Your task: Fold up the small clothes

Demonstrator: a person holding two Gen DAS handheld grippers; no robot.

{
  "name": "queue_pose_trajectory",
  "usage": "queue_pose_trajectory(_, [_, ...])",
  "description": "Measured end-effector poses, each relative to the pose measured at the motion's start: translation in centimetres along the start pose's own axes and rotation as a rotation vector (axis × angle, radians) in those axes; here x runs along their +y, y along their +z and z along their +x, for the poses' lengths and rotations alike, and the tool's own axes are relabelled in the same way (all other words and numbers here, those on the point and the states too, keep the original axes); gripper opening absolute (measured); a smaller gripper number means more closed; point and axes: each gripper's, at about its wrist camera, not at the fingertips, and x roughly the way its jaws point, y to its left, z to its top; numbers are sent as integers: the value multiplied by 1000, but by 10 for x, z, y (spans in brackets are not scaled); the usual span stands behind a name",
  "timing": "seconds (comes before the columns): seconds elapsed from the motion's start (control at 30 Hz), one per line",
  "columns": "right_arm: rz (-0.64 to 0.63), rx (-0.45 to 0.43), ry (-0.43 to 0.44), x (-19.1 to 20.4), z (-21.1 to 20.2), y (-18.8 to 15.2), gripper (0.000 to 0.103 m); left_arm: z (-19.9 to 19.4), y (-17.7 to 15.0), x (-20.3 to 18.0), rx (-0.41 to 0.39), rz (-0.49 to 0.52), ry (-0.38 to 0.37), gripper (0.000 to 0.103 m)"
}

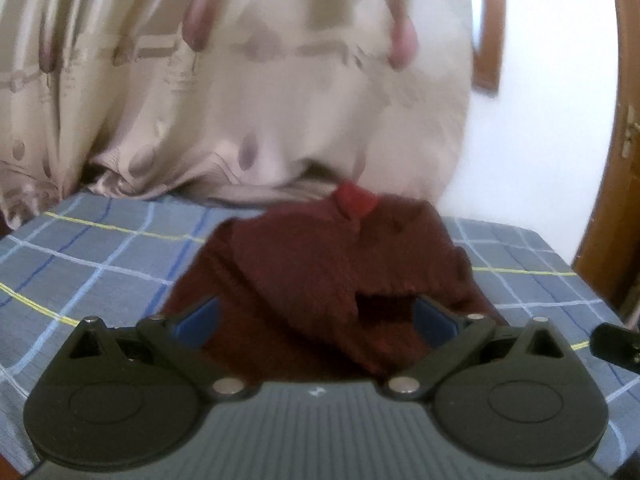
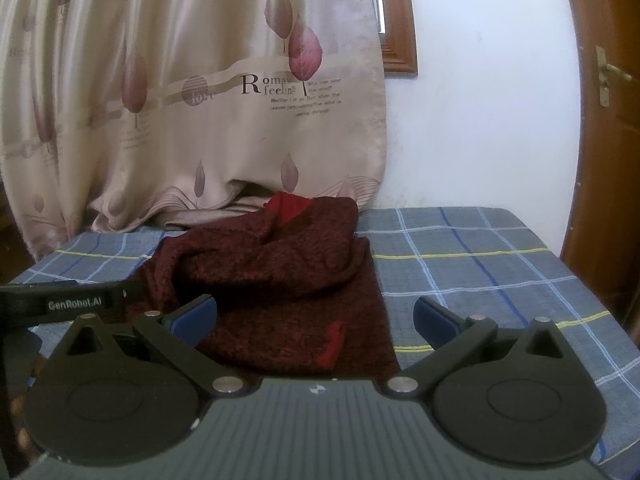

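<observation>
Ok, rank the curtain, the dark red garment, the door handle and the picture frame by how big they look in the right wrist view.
1. curtain
2. dark red garment
3. picture frame, cut off by the curtain
4. door handle

The handle sits far back, so its rank is apparent only.

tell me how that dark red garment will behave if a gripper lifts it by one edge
The dark red garment would probably sag and drape, since it already lies bunched in soft folds on the checked cloth. Its nubby knit looks grippy rather than slippery. A push would likely crumple it more than slide it flat. Both the left gripper and right gripper are open.
</observation>
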Motion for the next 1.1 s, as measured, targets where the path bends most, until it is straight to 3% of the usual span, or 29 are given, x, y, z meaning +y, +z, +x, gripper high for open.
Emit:
queue_pose_trajectory(0.1, [1,-1,1,-1,1,1,103,4,3,0,18,35,-16,103])
queue_pose_trajectory(0.3, [-8,1,2,2,2,0,103,5,1,-9,12,104,26,103])
queue_pose_trajectory(0.7, [-14,9,9,3,5,1,103,17,-2,-14,68,100,34,103])
queue_pose_trajectory(1.1, [-4,37,18,-2,11,-3,103,36,-6,-23,164,104,-14,103])
